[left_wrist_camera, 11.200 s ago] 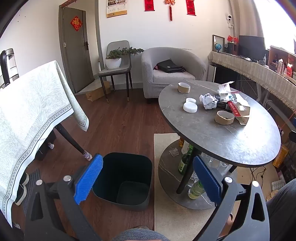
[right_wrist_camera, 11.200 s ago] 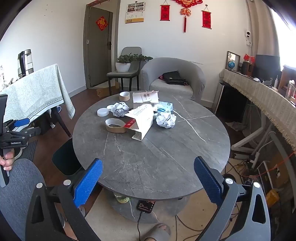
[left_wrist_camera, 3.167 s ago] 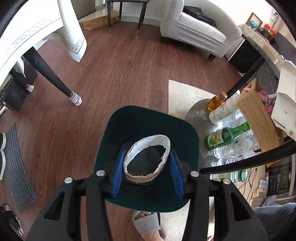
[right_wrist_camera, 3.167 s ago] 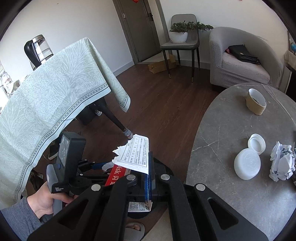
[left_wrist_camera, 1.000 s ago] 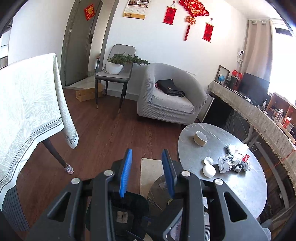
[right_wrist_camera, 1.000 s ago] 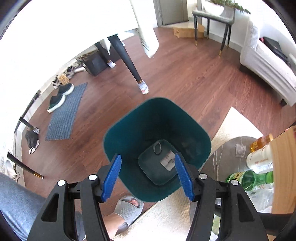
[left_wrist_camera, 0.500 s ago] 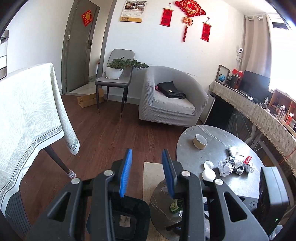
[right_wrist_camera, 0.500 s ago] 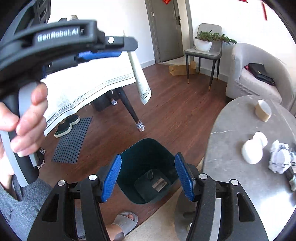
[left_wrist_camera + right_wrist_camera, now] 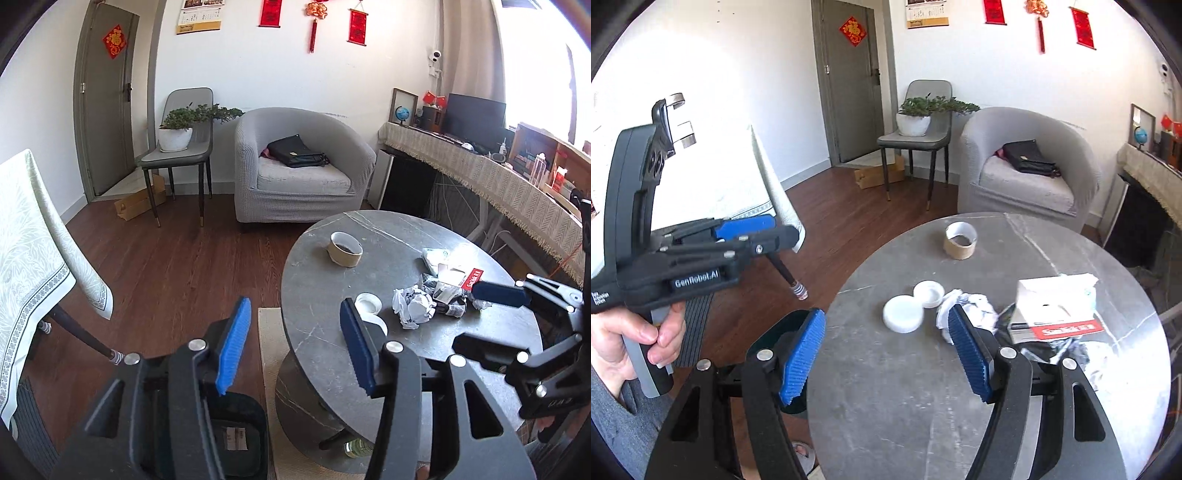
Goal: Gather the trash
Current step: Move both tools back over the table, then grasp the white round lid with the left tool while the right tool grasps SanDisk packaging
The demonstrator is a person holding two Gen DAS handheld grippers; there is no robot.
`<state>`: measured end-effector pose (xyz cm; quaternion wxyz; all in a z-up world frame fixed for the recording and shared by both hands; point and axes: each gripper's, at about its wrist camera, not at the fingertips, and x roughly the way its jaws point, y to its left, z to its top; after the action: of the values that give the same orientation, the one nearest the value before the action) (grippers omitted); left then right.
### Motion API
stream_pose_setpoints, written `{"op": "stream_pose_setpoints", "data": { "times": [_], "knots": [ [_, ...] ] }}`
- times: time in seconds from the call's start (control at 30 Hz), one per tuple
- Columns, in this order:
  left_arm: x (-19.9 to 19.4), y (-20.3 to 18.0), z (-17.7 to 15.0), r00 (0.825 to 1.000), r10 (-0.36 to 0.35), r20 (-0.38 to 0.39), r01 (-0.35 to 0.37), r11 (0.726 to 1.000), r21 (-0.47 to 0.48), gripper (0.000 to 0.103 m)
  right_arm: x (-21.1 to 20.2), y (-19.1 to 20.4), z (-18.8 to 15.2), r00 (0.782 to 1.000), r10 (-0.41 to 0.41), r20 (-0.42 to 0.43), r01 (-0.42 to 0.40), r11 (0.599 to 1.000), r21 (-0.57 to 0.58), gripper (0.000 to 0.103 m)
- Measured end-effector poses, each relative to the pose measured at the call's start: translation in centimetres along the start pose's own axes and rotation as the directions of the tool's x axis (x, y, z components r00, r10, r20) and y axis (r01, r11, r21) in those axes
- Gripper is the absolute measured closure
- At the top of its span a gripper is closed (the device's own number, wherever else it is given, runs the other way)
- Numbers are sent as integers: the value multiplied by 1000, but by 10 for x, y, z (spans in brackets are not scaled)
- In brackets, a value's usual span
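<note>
Between both sets of blue pads nothing is held: left gripper and right gripper, jaws just widening, empty. Crumpled paper, lids, tape roll remain on table at 12–2 o'clock; bin at 7 o'clock holds scraps.

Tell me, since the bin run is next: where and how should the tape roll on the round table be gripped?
The tape roll lies flat, hole up, apart from the other litter. Come from above and close across its outer wall, or pinch one wall with a finger in the hole. Either open hand-held gripper could probably do it; the left looks nearer.
</note>
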<state>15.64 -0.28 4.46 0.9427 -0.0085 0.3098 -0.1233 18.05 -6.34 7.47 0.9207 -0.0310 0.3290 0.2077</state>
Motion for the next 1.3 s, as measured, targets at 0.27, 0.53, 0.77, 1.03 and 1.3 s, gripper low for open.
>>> {"op": "stream_pose_setpoints", "data": {
  "times": [0.27,0.53,0.77,1.03,1.3],
  "knots": [
    [26,-32,-2,998,-45,-51,49,996,75,34,-31,-61,26,993,-109,43,108,994,32,19],
    [58,-61,-13,990,-51,-132,72,984,166,23,-27,-107,26,984,-162,76,159,986,41,11],
    [90,-72,-23,979,-21,-203,60,980,187,23,-5,-116,-1,986,-166,-10,166,986,-37,6],
    [101,-68,-24,974,-34,-226,70,986,152,31,17,-109,-16,986,-155,-65,147,983,-111,4],
    [105,-67,-19,971,-67,-229,94,990,105,61,33,-104,-12,988,-136,-76,125,983,-135,4]
  ]
}}
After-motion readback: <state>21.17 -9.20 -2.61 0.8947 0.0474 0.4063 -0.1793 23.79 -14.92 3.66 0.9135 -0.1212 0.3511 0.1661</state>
